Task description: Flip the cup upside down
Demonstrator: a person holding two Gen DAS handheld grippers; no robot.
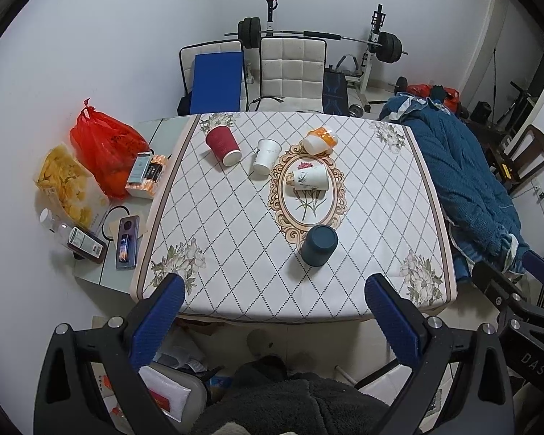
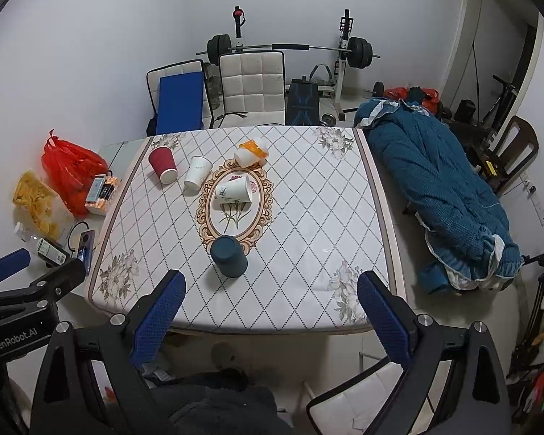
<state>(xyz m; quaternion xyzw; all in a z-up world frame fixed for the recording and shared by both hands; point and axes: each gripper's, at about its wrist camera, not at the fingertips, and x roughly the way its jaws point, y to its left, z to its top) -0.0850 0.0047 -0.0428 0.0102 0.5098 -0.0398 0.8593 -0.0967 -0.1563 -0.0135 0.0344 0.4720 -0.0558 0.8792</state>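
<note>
Several cups are on the patterned tablecloth point(image 1: 235, 239). A dark blue cup point(image 1: 319, 245) point(image 2: 229, 256) stands upside down near the front. A white flowered cup point(image 1: 310, 177) point(image 2: 234, 189) lies on its side in the oval motif. A plain white cup point(image 1: 266, 156) point(image 2: 198, 173), a red cup point(image 1: 223, 145) point(image 2: 163, 164) and an orange-and-white cup point(image 1: 320, 140) point(image 2: 252, 152) stand farther back. My left gripper point(image 1: 273, 291) and right gripper point(image 2: 270, 288) are both open and empty, held above the table's front edge.
At the table's left side are a red bag point(image 1: 107, 150), a bag of chips point(image 1: 67, 185), boxes, a bottle and a phone point(image 1: 127, 243). Two chairs point(image 1: 292, 69) and a barbell rack stand behind. A blue quilt point(image 1: 464, 177) lies at the right.
</note>
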